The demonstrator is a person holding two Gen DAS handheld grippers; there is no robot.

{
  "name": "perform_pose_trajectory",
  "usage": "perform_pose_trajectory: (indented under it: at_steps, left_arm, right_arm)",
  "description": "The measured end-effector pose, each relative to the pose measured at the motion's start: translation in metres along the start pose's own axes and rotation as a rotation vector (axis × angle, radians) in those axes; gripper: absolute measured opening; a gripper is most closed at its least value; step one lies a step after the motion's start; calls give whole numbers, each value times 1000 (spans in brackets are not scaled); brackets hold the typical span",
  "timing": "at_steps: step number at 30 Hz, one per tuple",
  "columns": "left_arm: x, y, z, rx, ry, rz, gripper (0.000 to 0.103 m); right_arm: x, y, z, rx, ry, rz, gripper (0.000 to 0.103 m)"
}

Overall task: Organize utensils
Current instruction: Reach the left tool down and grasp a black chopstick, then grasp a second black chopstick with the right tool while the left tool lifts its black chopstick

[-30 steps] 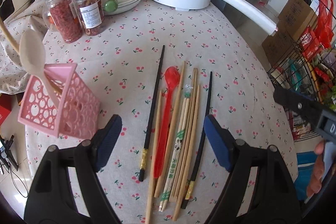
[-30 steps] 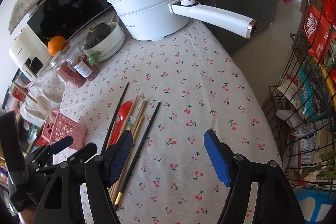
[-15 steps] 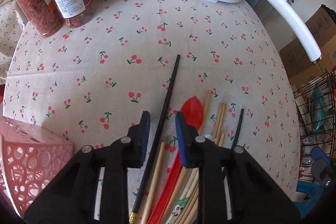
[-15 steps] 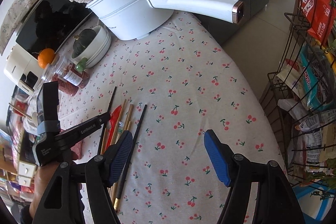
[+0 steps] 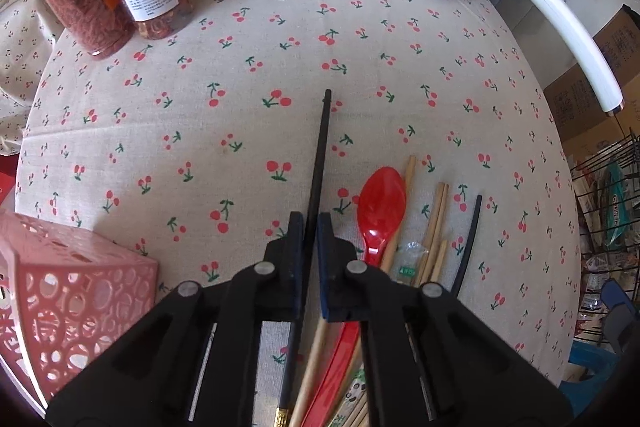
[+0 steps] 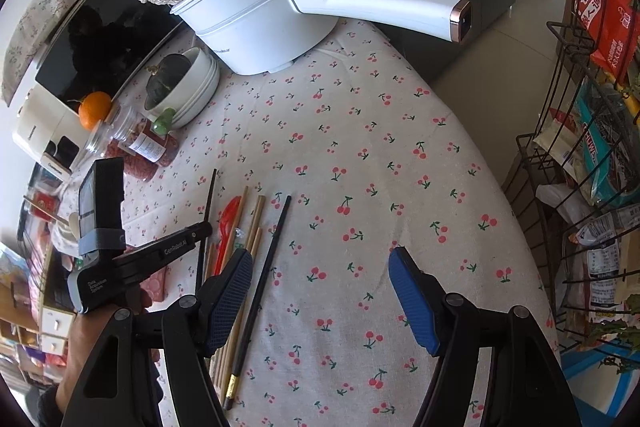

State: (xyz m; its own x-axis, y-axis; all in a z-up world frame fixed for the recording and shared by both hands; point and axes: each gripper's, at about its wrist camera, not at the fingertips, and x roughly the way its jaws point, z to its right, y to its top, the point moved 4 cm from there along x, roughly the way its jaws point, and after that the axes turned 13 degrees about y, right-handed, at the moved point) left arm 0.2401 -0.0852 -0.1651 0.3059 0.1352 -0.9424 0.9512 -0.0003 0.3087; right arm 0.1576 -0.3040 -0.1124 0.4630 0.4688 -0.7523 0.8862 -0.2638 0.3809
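Left hand-held gripper has just been closing and I now have its pads clamped on the long black chopstick at mid-shaft, so it should lift level, I judge. It lies leftmost in the row with the red plastic spoon, near the worktop's near edge. My right hand-held gripper hangs open, holding nothing. The pink perforated holder waits at the left edge.

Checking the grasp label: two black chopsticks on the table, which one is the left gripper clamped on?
The left gripper is shut on the black chopstick left of the red plastic spoon. The other black chopstick lies untouched at the right edge of the wooden chopsticks.
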Motion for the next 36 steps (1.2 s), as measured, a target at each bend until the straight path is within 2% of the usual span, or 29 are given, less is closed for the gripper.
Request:
perform_pose_trajectory:
  at_steps: [5, 13, 18, 20, 26, 31, 36]
  left_arm:
    - [-39, -21, -10, 34, -42, 88, 7]
    - [-128, -66, -40, 82, -172, 266, 7]
    - [-148, -86, -69, 45, -236, 339, 7]
    - [-149, -91, -77, 26, -240, 369, 7]
    - [-158, -89, -95, -8, -279, 378, 7]
    - [-163, -91, -108, -29, -307, 379, 6]
    - [-165, -94, -114, -35, -303, 390, 6]
  right_arm:
    - [-3, -2, 0, -4, -7, 6, 72]
    - [8, -13, -10, -32, -18, -37, 72]
    - [24, -20, -22, -52, -27, -74, 72]
    - [33, -23, -27, -75, -37, -92, 72]
    - [64, -29, -28, -101, -94, -147, 72]
    - [89, -25, -22, -92, -156, -157, 72]
    - [105, -21, -20, -76, -182, -157, 72]
